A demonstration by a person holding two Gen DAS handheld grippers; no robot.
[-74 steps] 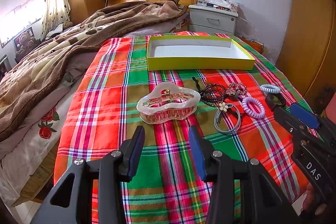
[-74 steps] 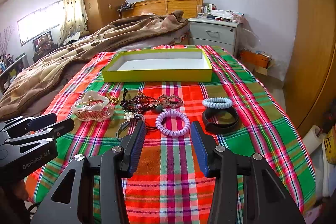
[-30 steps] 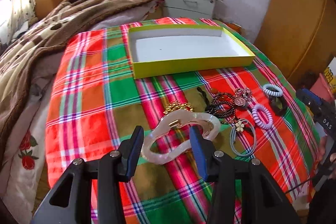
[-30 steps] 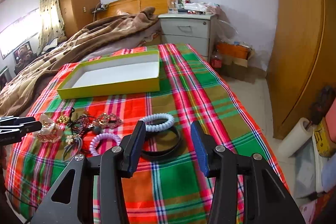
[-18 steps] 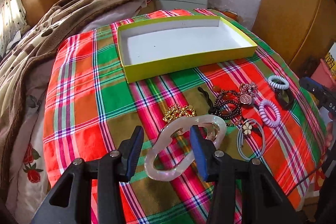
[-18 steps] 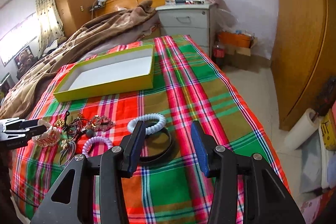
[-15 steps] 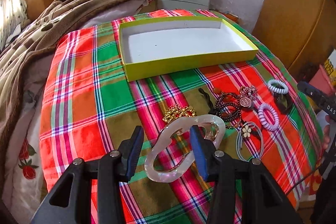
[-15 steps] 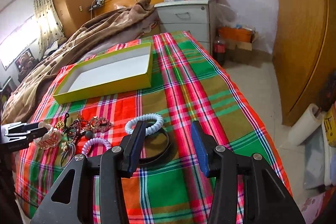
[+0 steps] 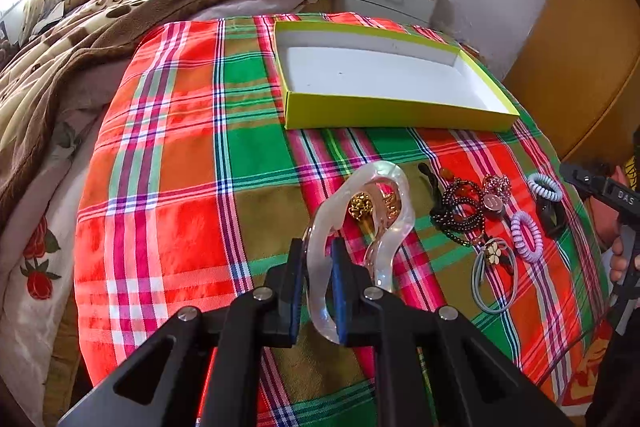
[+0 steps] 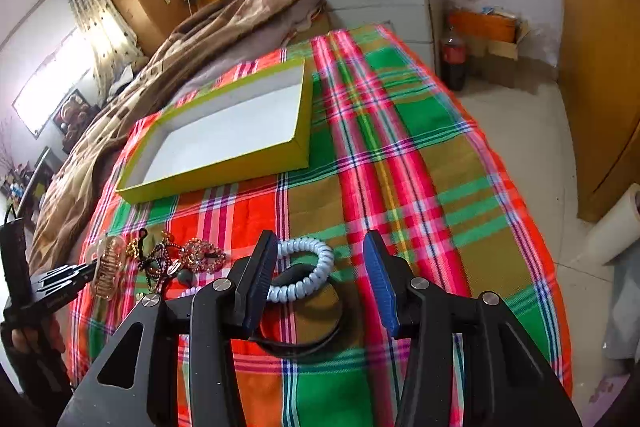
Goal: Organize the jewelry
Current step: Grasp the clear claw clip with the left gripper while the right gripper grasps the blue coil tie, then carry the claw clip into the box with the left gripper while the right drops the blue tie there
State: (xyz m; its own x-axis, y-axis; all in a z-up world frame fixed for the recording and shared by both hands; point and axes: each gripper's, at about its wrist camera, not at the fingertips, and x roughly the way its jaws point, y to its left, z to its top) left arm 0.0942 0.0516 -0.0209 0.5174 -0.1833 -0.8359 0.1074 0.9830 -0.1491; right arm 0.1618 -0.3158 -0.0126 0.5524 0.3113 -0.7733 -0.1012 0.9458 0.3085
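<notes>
Left tongs [image 9: 316, 287] are closing on the clear hair claw [image 9: 360, 223] – rim now between pads that stood wide a moment ago – box [image 9: 400, 115] ahead empty; right tongs [image 10: 320, 279] gape over the white coil band [image 10: 304, 271].

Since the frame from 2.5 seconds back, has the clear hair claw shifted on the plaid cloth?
Yes. The hair claw no longer lies flat; it is tipped up, clamped in the left tool, nearer the green box.

I see the bed [image 9: 192, 163] under a plaid cloth [image 9: 168, 219], carrying an empty yellow-green box [image 9: 392, 115], beaded bracelets [image 9: 456, 211], coiled hair ties [image 9: 526, 235], a black band [image 10: 304, 341] and a brown blanket [image 9: 100, 23].
</notes>
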